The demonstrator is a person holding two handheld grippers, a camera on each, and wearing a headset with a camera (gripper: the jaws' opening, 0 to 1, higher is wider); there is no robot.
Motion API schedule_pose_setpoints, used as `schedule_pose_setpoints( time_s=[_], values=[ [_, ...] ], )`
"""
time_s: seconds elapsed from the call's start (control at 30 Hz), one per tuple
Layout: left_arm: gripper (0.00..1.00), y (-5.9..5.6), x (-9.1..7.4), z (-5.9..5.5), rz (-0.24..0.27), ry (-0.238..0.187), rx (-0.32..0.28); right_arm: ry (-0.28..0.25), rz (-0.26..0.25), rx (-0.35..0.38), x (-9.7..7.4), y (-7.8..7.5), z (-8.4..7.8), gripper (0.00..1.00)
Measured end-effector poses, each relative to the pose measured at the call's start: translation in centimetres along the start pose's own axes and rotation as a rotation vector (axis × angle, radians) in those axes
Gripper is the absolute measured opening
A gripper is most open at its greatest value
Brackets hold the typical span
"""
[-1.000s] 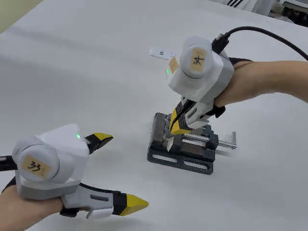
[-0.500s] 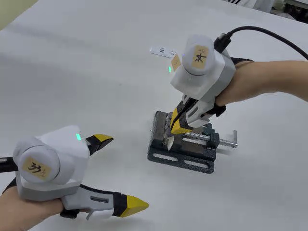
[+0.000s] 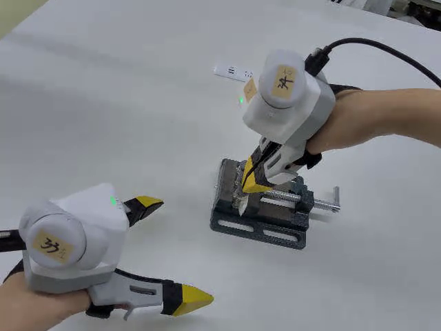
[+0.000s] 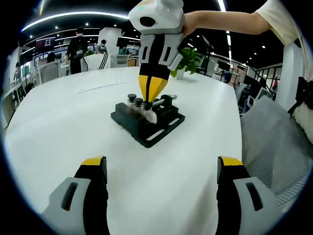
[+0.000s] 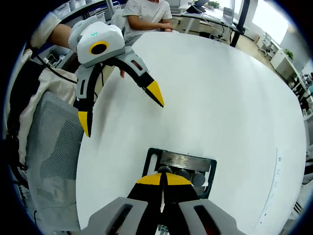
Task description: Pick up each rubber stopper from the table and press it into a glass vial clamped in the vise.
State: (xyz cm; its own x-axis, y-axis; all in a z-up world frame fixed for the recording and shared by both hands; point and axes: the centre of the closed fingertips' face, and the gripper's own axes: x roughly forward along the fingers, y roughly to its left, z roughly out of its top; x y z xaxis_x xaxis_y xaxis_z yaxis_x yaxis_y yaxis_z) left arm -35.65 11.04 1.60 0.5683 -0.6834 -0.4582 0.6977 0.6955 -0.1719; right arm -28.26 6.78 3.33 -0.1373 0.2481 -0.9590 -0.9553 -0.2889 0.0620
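Note:
A small black vise [image 3: 260,219] stands on the white table [image 3: 124,117]. Glass vials [image 4: 132,101] capped with dark stoppers [image 4: 139,101] sit in a row between its jaws. My right gripper [image 3: 251,186] points down onto the row at the vise's left end and is shut, its yellow tips together; they hide what lies under them. In the right gripper view the shut tips [image 5: 163,180] cover the near vial [image 5: 183,174]. My left gripper [image 3: 171,249] hovers open and empty at the near left, away from the vise [image 4: 149,122].
A white strip [image 3: 233,72] lies on the table beyond the vise. The vise's screw handle [image 3: 324,204] sticks out to the right. A black cable [image 3: 372,47] runs from the right gripper. A mesh chair [image 4: 274,147] stands beside the table.
Almost nothing: the right gripper keeps its shut tips over the vials, and the left gripper has drifted slightly toward the near edge.

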Motion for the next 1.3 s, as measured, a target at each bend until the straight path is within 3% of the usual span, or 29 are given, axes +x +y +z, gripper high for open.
schedule_pose_setpoints(
  time_s=[0.4, 0.47, 0.7, 0.9, 1.03, 1.3],
  values=[
    [0.92, 0.22, 0.3, -0.06, -0.001, -0.002, -0.009, 0.028, 0.013, 0.023, 0.13, 0.34, 0.17, 0.0],
    [0.92, 0.21, 0.36, -0.03, -0.002, -0.004, -0.012, 0.057, 0.01, 0.003, 0.17, 0.5, 0.11, 0.0],
    [0.92, 0.11, 0.59, -0.13, -0.002, -0.006, -0.023, 0.043, 0.02, 0.054, 0.14, -0.03, 0.11, 0.0],
    [0.92, -0.08, 0.83, -0.09, -0.001, -0.011, -0.036, 0.066, 0.024, 0.057, 0.25, -0.04, 0.16, 0.0],
    [0.92, -0.23, 0.91, -0.14, -0.002, -0.01, -0.038, 0.077, 0.041, 0.098, 0.34, -0.27, 0.28, 0.0],
    [0.92, 0.12, 0.98, -0.08, 0.001, -0.015, -0.036, 0.095, 0.058, 0.113, 0.36, -0.05, 0.18, 0.0]
  ],
)
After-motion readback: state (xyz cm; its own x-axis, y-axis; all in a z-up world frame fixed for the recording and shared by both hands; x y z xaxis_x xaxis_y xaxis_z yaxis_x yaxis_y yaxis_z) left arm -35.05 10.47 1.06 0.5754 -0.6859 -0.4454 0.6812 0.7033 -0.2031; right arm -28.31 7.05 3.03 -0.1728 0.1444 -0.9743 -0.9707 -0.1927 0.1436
